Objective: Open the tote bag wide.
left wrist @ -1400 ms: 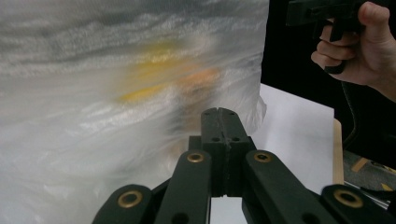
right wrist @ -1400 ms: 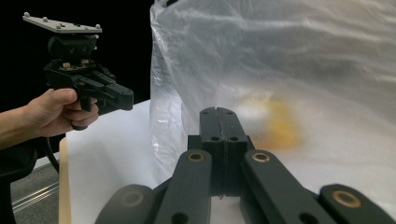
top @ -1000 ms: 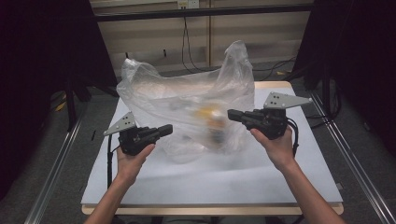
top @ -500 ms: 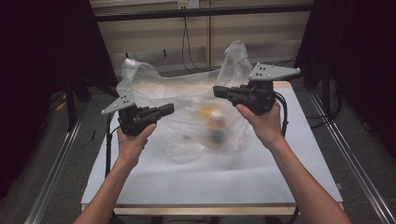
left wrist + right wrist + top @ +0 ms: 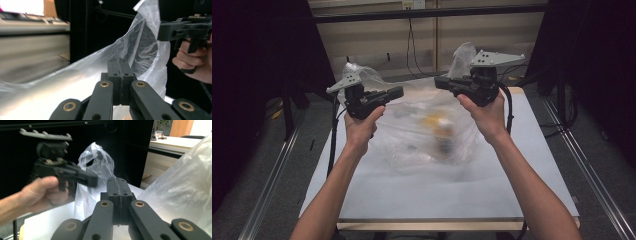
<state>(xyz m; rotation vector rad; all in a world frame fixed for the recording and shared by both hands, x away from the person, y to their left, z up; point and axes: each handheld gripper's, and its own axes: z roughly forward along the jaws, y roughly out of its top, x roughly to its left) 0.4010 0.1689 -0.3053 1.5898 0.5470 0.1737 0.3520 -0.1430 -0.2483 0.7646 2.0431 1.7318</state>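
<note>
A clear plastic bag hangs blurred above the white table, with a yellow thing and darker items inside that I cannot make out. My left gripper is shut on the bag's left rim, and my right gripper is shut on its right rim. The two tips face each other a short way apart. In the left gripper view the shut jaws have the film stretched past them. The right gripper view shows shut jaws with the film close at the right.
The tabletop runs to a wooden front edge. Metal rails lie on the floor at both sides. A black crossbar and hanging cables stand behind the table, with dark curtains left and right.
Both hands have risen and moved away from the person, carrying the bag's rim up with them. The bag's body is now stretched and blurred instead of resting slack.
</note>
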